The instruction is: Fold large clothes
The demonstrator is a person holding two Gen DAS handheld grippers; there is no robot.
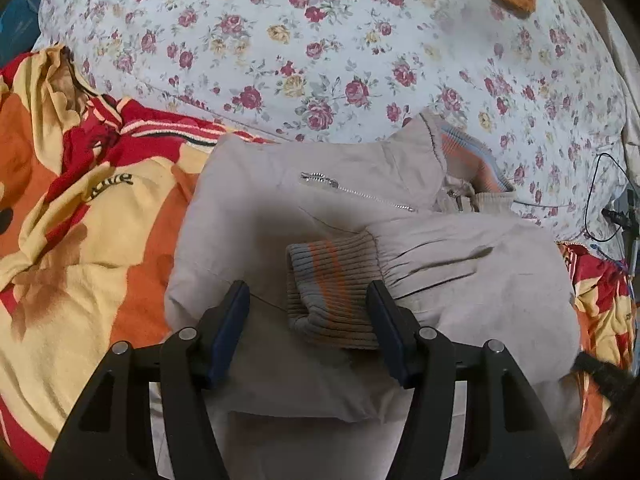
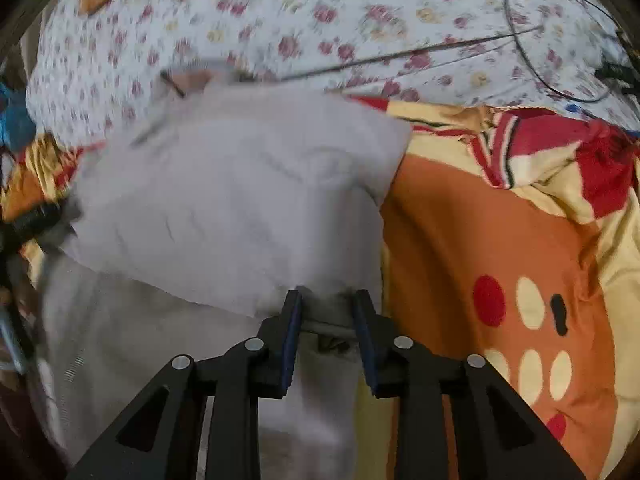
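Beige jacket (image 1: 248, 216) folded, striped ribbed cuff (image 1: 332, 292) between parted left hand-held gripper (image 1: 308, 294) fingers.

Left gripper (image 1: 308, 292): pointed steeply downward, jaws parted wide, pads not pressing anything. Right gripper (image 2: 326, 300): pointed steeply downward, jaws narrowly parted; contact with anything indeterminate through blur.

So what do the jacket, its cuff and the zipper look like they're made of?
The jacket looks like matte beige woven cloth, softly creased, maybe cotton. Its cuff is ribbed knit with grey and orange stripes. The zipper glints silver, probably metal.
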